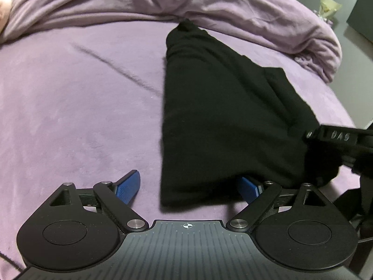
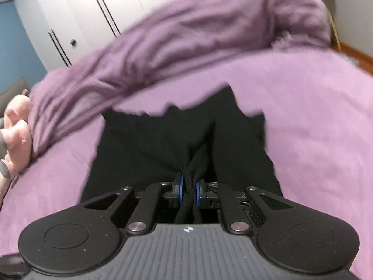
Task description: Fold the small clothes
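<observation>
A: Biggest thing we've got: purple bed cover (image 1: 81,107) filling both views, with a bunched purple blanket (image 1: 163,2) ridged along the far side.

B: Agreed. White wardrobe doors (image 2: 98,16) behind it in the right wrist view, blue wall at the left edge. Picture's blurred there.

A: Task item next. Black garment (image 1: 221,107) lies on the cover, far tip touching the blanket ridge, near edge draped over our left gripper's right-hand finger.

B: Pink plush toy (image 2: 16,135) at the left edge, against the blanket end.

A: Left gripper (image 1: 191,187): jaws spread wide, nothing pinched. One blue pad in plain sight, the other half under the cloth.

B: Right gripper (image 2: 188,187): jaws nearly together, clamped on a gathered fold of the black garment. Cloth bunches up between the blue pads and runs back toward the body.

A: We also see the right gripper from the left wrist view, at the garment's right edge.
</observation>
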`<state>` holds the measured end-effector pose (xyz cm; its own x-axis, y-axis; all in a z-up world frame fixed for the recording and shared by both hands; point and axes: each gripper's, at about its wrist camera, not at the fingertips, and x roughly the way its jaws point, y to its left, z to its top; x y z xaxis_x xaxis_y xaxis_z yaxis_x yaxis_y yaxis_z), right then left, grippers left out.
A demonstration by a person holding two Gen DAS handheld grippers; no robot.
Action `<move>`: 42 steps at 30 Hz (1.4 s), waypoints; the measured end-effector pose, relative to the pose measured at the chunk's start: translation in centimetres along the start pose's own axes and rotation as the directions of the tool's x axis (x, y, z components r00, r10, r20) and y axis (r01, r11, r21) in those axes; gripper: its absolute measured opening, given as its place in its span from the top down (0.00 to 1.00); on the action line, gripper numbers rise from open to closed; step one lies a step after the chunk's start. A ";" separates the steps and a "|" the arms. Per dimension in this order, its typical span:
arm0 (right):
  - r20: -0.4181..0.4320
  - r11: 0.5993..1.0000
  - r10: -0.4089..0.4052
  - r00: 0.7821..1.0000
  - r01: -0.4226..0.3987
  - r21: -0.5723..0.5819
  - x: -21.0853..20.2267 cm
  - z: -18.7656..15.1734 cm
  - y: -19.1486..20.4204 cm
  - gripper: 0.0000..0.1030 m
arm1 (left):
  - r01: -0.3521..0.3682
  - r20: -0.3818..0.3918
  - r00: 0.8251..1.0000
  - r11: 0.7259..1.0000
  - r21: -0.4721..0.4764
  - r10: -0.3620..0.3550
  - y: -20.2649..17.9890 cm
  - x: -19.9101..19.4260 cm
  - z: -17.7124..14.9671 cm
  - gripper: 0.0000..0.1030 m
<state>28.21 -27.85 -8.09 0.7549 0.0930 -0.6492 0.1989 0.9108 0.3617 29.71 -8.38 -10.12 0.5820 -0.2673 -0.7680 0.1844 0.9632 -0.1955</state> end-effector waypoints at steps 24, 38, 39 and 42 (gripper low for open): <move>0.195 0.974 -0.131 0.972 0.163 -0.158 -1.5 1.9 1.1 0.93 | -0.024 0.000 1.000 0.998 0.051 0.024 -1.2 0.6 0.0 0.11; 0.064 0.889 0.241 0.968 -0.247 0.386 -7.6 -4.6 -8.8 0.58 | -0.012 -0.012 1.000 1.000 -0.019 0.011 -0.6 0.6 0.5 0.11; 0.074 0.869 0.267 0.961 -0.273 0.413 -7.2 -4.9 -8.8 0.58 | -0.012 -0.017 1.000 1.000 -0.026 0.012 -0.6 0.5 0.6 0.11; 0.090 0.867 0.233 0.968 -0.249 0.432 -5.7 -4.6 -8.5 0.60 | -0.012 -0.025 1.000 0.999 -0.039 0.011 -0.7 0.3 0.7 0.12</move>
<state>19.36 -34.23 -10.58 0.8338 0.2655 -0.4840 0.2545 0.5932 0.7638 30.34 -9.14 -9.79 0.5638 -0.2560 -0.7852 0.1465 0.9667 -0.2100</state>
